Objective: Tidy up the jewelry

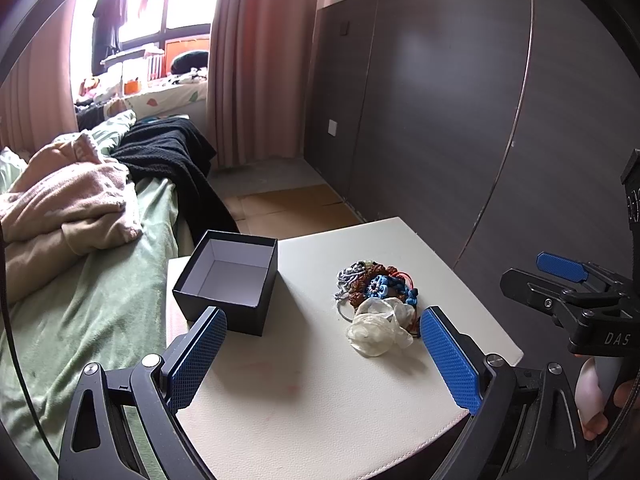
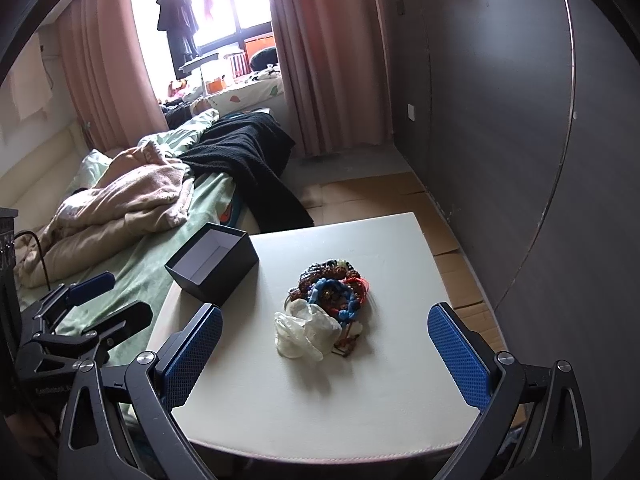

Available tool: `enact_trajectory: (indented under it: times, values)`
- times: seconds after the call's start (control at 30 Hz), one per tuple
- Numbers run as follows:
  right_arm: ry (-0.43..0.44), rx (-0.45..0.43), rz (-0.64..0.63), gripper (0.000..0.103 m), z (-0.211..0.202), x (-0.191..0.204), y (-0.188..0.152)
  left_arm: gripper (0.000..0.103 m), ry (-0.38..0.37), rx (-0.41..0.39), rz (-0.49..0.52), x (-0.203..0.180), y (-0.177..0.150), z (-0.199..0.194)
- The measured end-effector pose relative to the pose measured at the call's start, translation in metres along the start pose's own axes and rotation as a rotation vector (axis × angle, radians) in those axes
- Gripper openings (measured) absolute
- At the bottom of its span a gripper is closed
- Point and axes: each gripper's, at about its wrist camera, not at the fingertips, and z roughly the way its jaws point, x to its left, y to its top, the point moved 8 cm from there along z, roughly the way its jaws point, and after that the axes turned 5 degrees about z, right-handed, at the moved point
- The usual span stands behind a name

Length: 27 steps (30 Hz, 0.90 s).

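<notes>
Both grippers hang over the near edge of the table, and neither has anything in it. The left gripper has its blue pads spread wide, nothing between them but bare tabletop. The right gripper is spread just as wide and points straight at the jewelry pile, which lies ahead of its fingertips and untouched by them.

To my eye the sorting has not begun; this is the approach to a first pick. The pile sits a little toward the right edge of the white table: a tangle of blue, red and brown cords and beads, with a crumpled clear plastic bag lying against its near side. The open black box stands at the table's far left corner, beside the bed, and looks empty, its pale lining bare.

The next move probably calls for one gripper to drop onto a single strand and close on that alone. The cords look knotted together, so lifting one may drag the rest, and the bag may snag too.
</notes>
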Motion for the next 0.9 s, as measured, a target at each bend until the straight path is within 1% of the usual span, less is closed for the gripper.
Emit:
enact_trajectory:
  times: [0.9]
  values:
    - [-0.007, 0.002, 0.000, 0.103, 0.0021, -0.0028, 0.0006, 0.098, 0.005, 0.007, 0.004, -0.0001, 0.0028, 0.0046]
